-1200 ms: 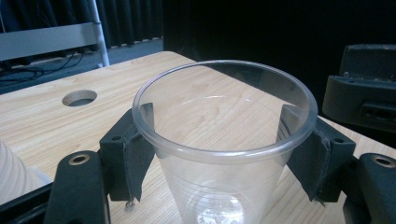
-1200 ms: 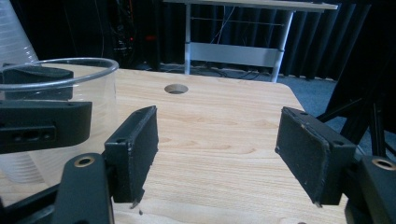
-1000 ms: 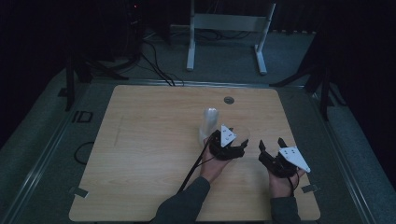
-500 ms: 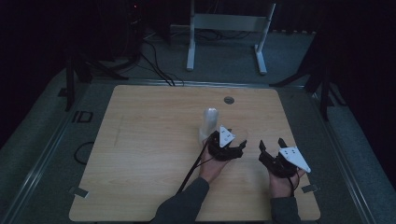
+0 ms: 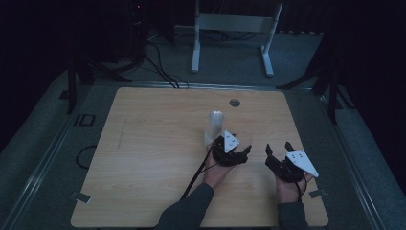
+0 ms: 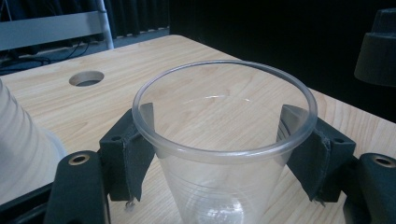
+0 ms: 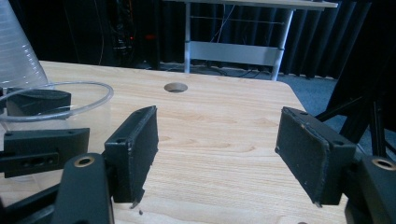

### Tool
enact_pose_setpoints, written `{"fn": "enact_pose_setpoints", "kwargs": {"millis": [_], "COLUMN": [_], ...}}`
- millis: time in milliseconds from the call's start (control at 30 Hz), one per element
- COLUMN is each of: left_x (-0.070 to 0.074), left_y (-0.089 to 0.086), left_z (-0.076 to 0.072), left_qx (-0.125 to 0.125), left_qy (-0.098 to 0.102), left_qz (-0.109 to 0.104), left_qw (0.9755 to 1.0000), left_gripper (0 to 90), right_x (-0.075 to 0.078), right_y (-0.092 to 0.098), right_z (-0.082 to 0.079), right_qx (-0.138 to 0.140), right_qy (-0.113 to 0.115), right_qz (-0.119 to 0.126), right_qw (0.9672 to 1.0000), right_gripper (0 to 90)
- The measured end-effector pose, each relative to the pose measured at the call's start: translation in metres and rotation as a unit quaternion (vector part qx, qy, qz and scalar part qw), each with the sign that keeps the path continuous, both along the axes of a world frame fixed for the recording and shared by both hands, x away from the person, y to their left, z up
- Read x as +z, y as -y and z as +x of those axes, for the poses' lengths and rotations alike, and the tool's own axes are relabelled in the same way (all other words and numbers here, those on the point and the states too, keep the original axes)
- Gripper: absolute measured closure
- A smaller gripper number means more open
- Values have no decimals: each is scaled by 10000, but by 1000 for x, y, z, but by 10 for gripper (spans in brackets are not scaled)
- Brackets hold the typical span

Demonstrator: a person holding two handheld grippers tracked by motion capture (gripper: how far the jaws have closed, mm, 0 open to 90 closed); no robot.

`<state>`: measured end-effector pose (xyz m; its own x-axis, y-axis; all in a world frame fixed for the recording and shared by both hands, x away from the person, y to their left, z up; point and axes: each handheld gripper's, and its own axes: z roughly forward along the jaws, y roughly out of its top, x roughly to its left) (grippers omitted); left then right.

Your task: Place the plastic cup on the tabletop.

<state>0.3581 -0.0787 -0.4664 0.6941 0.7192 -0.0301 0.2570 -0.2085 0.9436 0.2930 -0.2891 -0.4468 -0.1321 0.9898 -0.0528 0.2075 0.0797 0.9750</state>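
A clear plastic cup (image 6: 219, 186) stands upright between the pads of my left gripper (image 6: 217, 135), which is shut on its wall just under the rim. In the high view this left gripper (image 5: 242, 146) sits right of the table's middle, beside an upside-down stack of clear cups (image 5: 215, 125). The stack's ribbed wall (image 6: 18, 149) is close on the left. My right gripper (image 7: 217, 149) is open with bare table between its pads. It rests near the right front of the table (image 5: 278, 147). From it I see the held cup's rim (image 7: 56, 100).
The wooden table (image 5: 153, 143) has a round cable hole (image 5: 234, 102) near its far edge. A white metal frame (image 5: 234, 24) stands on the floor behind the table. Cables trail from both grippers toward the front edge.
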Motion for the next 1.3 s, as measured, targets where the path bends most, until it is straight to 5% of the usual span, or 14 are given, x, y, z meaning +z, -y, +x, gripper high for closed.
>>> {"fn": "enact_pose_setpoints", "kwargs": {"millis": [1300], "left_x": [-14], "left_y": [0], "left_z": [1], "left_qx": [71], "left_qy": [-45], "left_qz": [168], "left_qw": [9998], "left_gripper": [281], "right_x": [0], "right_y": [0], "right_z": [-1], "right_qx": [21], "right_qy": [-5], "right_qz": [-2], "right_qw": [10000], "right_gripper": [291]}}
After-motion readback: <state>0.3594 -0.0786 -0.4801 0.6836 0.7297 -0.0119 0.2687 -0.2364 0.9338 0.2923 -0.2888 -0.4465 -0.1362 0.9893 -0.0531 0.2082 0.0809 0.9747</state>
